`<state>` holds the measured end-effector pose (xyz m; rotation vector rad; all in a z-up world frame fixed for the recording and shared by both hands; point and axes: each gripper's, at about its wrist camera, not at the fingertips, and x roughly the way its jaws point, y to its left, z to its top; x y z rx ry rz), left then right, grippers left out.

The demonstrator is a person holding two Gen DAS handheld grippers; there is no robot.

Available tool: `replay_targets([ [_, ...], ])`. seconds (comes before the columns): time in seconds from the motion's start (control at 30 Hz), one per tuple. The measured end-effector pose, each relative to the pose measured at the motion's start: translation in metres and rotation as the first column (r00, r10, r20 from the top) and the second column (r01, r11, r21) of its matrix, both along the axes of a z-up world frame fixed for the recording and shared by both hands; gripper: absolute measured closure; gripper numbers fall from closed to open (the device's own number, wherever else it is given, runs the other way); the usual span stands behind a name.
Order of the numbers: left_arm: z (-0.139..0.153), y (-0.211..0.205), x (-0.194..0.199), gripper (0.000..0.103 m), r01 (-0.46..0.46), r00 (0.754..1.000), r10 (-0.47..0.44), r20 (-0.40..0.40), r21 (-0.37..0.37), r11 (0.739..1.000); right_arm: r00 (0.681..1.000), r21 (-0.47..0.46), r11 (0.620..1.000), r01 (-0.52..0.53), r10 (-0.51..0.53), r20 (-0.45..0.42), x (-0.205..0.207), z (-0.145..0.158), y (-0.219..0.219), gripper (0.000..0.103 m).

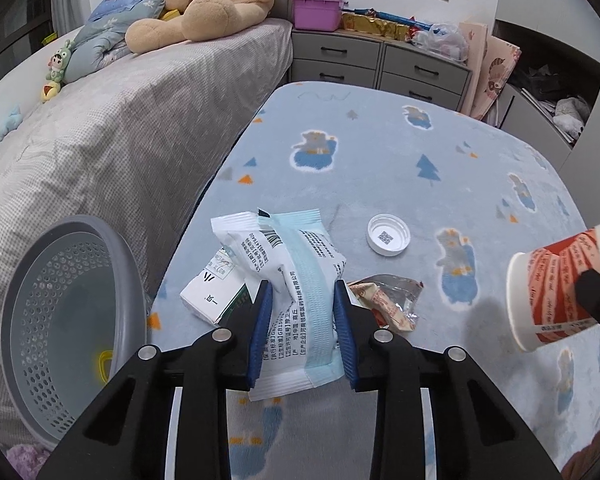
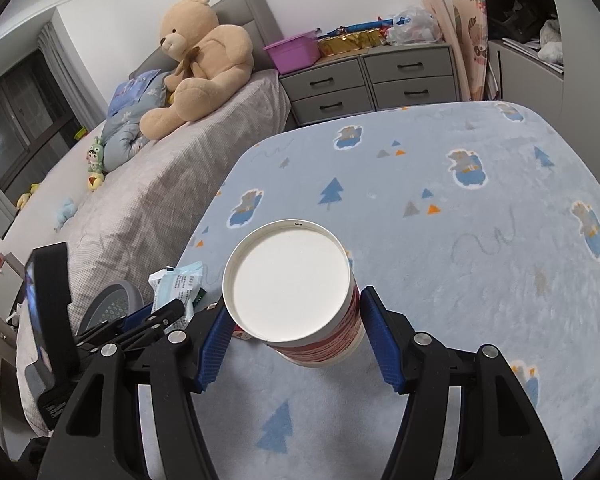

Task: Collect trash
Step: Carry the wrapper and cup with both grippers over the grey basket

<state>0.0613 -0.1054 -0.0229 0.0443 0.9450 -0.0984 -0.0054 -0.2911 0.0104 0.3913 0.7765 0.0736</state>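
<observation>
Left wrist view: left gripper (image 1: pixel 300 292) jaws clenched on a white-and-blue packet (image 1: pixel 296 276) above the blue tabletop (image 1: pixel 380 176).
Right gripper (image 2: pixel 294 312) jaws grasp a red paper cup (image 2: pixel 296 292); a small box (image 1: pixel 212 296), foil wrapper (image 1: pixel 388 300), white cap (image 1: pixel 388 236) and grey basket (image 1: pixel 68 300) lie nearby.

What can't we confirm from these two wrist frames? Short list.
- Paper cup: right wrist view shows only its base; the open end is hidden by the cup body, contents unknown.
- Gray basket: left wrist view, bottom cut off by the gripper arm; in the right wrist view, mostly behind the left gripper.
- White box: partly under the white-and-blue packet.
- Bottle cap: printed code too small to read.
</observation>
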Motion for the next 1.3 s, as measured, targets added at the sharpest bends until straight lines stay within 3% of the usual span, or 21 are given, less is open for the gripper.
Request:
replay_targets([
  [0.37, 0.037, 0.015, -0.041, 0.073, 0.039, 0.996, -0.038, 0.082, -0.018, 0.999, 1.0, -0.036, 0.999, -0.017, 0.017, 0.014, -0.003, 0.005, 0.015, 0.042],
  [0.6, 0.048, 0.036, -0.062, 0.073, 0.046, 0.995, -0.045, 0.091, -0.019, 0.999, 0.999, -0.08, 0.996, -0.038, 0.039, 0.018, -0.01, 0.006, 0.037, 0.042],
  [0.97, 0.062, 0.087, -0.08, 0.073, 0.015, 0.992, -0.01, 0.129, -0.039, 0.999, 0.995, -0.095, 0.99, -0.1, 0.1, -0.012, -0.02, 0.0, 0.087, 0.042],
  [1.3, 0.066, 0.142, -0.084, 0.073, -0.024, 0.987, 0.029, 0.157, -0.034, 0.999, 0.989, -0.048, 0.988, -0.145, 0.146, 0.009, -0.014, 0.011, 0.14, 0.042],
])
